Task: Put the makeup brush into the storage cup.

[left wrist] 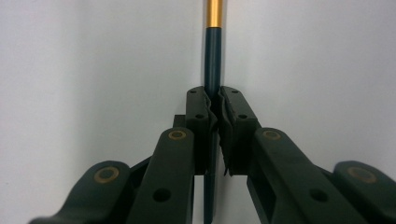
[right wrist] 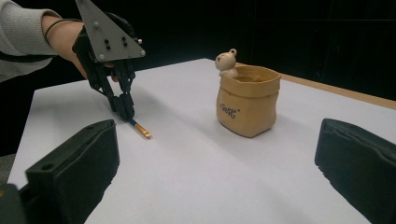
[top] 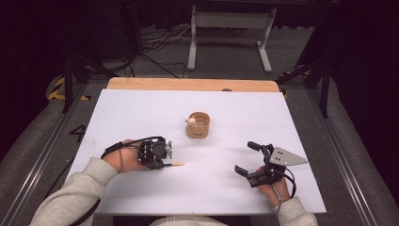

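One thing is in your grip so far: the pen. Your left gripper has its jaws squeezed tight on the dark part of it, and the gold end pokes out past the pads. In the right gripper view, the pen lies low on the white table, with its gold tip resting on the top or just above it. I cannot tell which.

Your right gripper is spread wide with nothing in it. It waits on the other side of the table, well apart from the pen.

The little tan pot with the tiny bear on its rim stands in the middle of the table, farther off than both your hands. It looks like the place where the pen should go.

So I think the grab is done. You have yet to lift the pen, carry it over to the pot, stand it up and drop it in. Most of the job is left.
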A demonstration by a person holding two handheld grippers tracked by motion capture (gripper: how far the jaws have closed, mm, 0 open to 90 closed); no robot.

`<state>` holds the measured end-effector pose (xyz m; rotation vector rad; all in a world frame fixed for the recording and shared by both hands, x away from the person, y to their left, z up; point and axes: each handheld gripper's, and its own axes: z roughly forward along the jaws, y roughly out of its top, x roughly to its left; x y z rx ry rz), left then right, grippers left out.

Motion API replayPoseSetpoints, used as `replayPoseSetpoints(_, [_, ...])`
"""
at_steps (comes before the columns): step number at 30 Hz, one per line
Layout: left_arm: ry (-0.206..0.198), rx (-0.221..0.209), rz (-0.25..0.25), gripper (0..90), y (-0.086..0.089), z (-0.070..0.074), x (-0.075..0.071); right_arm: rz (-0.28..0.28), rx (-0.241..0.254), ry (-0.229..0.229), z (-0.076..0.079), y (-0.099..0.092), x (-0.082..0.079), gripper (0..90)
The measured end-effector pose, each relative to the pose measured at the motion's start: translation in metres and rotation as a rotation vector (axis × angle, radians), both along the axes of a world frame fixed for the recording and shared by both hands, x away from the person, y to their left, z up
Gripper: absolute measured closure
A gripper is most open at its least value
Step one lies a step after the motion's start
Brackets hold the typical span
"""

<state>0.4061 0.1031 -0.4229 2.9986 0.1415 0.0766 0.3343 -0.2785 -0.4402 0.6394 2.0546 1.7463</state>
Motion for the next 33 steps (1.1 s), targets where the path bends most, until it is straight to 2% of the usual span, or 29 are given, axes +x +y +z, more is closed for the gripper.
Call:
replayPoseSetpoints(4, [-0.003, -0.002, 0.009, 82.8, 0.001, 0.001, 0.001, -0.002, 0.000, 0.001, 0.000, 0.000, 0.000, 0.3])
replayPoseSetpoints(5, [0.001, -0.021, 0.010, 82.8, 0.002, 0.001, 0.002, -0.002, 0.000, 0.000, 0.000, 0.000, 0.000, 0.3])
replayPoseSetpoints(6, [0.001, -0.018, 0.015, 82.8, 0.002, 0.003, 0.002, -0.001, 0.001, 0.001, 0.000, 0.000, 0.000, 0.3])
replayPoseSetpoints(8, [-0.005, -0.043, 0.025, 82.7, 0.004, 0.005, 0.002, -0.001, 0.001, 0.000, 0.000, 0.000, 0.000, 0.4])
replayPoseSetpoints(9, [-0.010, -0.041, 0.023, 82.8, 0.004, 0.007, 0.003, -0.001, 0.001, 0.000, 0.000, 0.000, 0.000, 0.4])
replayPoseSetpoints(11, [-0.028, -0.077, 0.038, 82.7, 0.007, 0.012, 0.003, -0.001, 0.001, 0.001, 0.000, 0.000, 0.000, 0.3])
replayPoseSetpoints(12, [-0.024, -0.101, 0.043, 82.7, 0.009, 0.014, 0.003, 0.000, 0.001, 0.000, 0.000, 0.000, 0.000, 0.3])
replayPoseSetpoints(13, [-0.024, -0.101, 0.043, 82.7, 0.009, 0.014, 0.003, 0.000, 0.001, 0.000, 0.000, 0.000, 0.000, 0.3])
replayPoseSetpoints(14, [-0.035, -0.146, 0.055, 82.8, 0.012, 0.018, 0.002, -0.001, 0.002, 0.001, 0.000, -0.001, 0.000, 0.3])
replayPoseSetpoints(15, [-0.035, -0.146, 0.055, 82.7, 0.012, 0.018, 0.002, -0.001, 0.003, 0.002, 0.000, 0.000, 0.000, 0.3])
replayPoseSetpoints(16, [-0.042, -0.184, 0.066, 82.7, 0.014, 0.021, 0.002, -0.001, 0.002, 0.004, 0.000, 0.000, 0.000, 0.3])
replayPoseSetpoints(19, [-0.052, -0.240, 0.068, 82.7, 0.017, 0.026, 0.001, 0.000, 0.000, 0.003, 0.000, 0.000, 0.000, 0.3])
replayPoseSetpoints(20, [-0.052, -0.240, 0.068, 82.7, 0.017, 0.026, 0.001, 0.000, 0.001, 0.004, 0.000, 0.000, 0.000, 0.3])
replayPoseSetpoints(22, [-0.063, -0.276, 0.081, 82.7, 0.019, 0.030, -0.001, -0.001, 0.001, 0.005, 0.000, 0.000, 0.000, 0.3])
replayPoseSetpoints(25, [-0.066, -0.349, 0.093, 82.7, 0.023, 0.034, -0.001, -0.001, 0.003, 0.007, 0.000, 0.000, 0.001, 0.3])
replayPoseSetpoints(26, [-0.066, -0.349, 0.093, 82.8, 0.023, 0.034, -0.001, -0.001, 0.003, 0.007, 0.000, 0.000, 0.001, 0.3])
replayPoseSetpoints(29, [-0.073, -0.386, 0.107, 82.7, 0.026, 0.037, -0.002, -0.001, 0.003, 0.007, 0.000, 0.000, 0.000, 0.3])
replayPoseSetpoints(33, [-0.083, -0.450, 0.119, 82.7, 0.029, 0.040, -0.002, -0.002, 0.004, 0.009, 0.000, 0.000, 0.001, 0.3])
